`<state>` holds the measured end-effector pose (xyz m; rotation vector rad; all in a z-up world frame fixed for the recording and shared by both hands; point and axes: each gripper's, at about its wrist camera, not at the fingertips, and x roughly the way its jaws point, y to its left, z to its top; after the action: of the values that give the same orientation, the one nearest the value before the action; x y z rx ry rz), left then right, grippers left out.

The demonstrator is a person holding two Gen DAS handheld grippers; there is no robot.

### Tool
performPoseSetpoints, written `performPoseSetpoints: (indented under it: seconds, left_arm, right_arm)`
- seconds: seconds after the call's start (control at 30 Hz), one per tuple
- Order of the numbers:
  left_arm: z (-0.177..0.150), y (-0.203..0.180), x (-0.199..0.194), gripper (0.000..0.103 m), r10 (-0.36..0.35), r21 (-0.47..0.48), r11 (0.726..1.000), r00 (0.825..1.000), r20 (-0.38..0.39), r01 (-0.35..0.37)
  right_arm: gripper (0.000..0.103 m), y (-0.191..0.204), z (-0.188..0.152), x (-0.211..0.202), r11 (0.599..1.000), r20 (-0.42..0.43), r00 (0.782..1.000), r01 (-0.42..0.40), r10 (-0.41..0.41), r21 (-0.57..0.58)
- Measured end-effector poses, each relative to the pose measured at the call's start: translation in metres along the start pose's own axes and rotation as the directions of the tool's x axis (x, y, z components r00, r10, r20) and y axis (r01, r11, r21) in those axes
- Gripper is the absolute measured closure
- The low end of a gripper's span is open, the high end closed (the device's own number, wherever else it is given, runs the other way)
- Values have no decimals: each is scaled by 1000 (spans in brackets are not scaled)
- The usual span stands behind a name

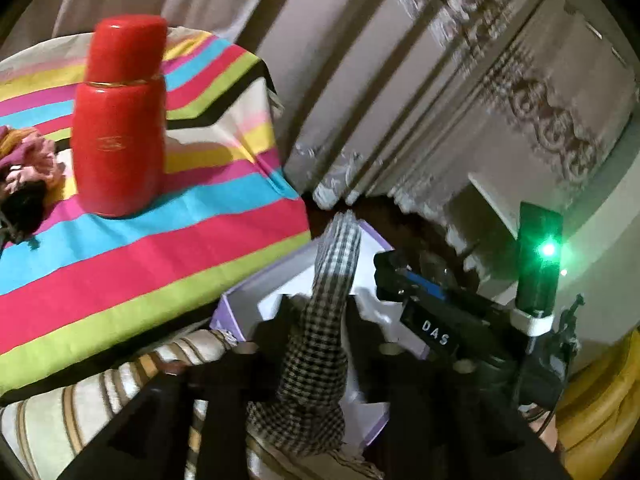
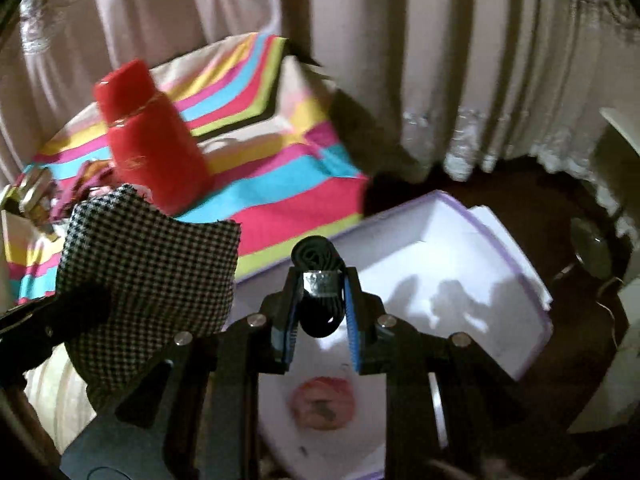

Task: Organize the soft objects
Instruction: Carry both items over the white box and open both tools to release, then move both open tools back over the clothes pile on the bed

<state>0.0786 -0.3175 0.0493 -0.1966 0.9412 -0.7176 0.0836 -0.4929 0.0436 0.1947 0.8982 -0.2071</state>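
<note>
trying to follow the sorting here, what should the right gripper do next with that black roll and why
Probably lower a little and open. The right gripper is shut on the black roll, directly above the white box, which already holds a pink item.

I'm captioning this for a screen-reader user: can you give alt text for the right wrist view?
The right hand-held gripper is shut on a rolled black item above an open white box. To its left hangs a checked cloth. Behind stands a red bottle on a striped cloth.
</note>
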Motion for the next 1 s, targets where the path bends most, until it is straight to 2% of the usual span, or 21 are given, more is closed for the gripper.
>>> performPoseSetpoints:
  seconds: [0.03,0.07,0.1,0.13,0.17,0.2,0.33,0.43,0.63,0.8,0.9,1.0]
  left_arm:
    - [-1,-3,3,46,11,4,1000,1000,-1,-11]
    - [-2,-4,4,39,27,5,1000,1000,4,-27]
    - [-2,-5,5,38,42,6,999,999,10,-42]
    - [-1,-6,5,38,57,12,998,998,16,-58]
    - [-3,-5,1,38,71,17,997,997,22,-72]
    - [-4,-5,-1,38,89,22,996,996,29,-90]
    - [-5,0,-10,38,183,34,982,980,72,-186]
    - [-3,6,-13,38,267,56,960,958,103,-274]
    - [-2,23,-26,38,337,31,939,933,126,-343]
    - [2,44,-45,38,408,-6,910,896,172,-414]
    - [7,57,-58,38,456,-24,887,866,205,-461]
    - [10,70,-66,38,474,-41,878,853,216,-477]
  right_arm:
    - [76,-4,-1,0,1000,-4,1000,-4,4,12]
    - [68,-8,-2,1,1000,-12,1000,-8,9,25]
    - [61,-10,-2,1,999,-16,1000,-11,12,33]
    - [44,-10,-2,2,999,-16,1000,-11,12,36]
    - [34,-10,-2,1,999,-7,1000,-13,13,35]
    - [31,-10,-2,1,999,-3,1000,-15,15,34]
    - [31,-5,-2,-2,999,0,1000,-24,24,25]
    - [31,2,-2,-1,998,-3,998,-65,65,9]
    - [31,25,1,-9,996,17,996,-86,87,-35]
    - [31,47,8,-13,991,28,993,-110,112,-74]
    - [31,63,14,-15,987,39,991,-122,127,-103]
    - [31,80,21,-16,982,47,988,-137,144,-133]
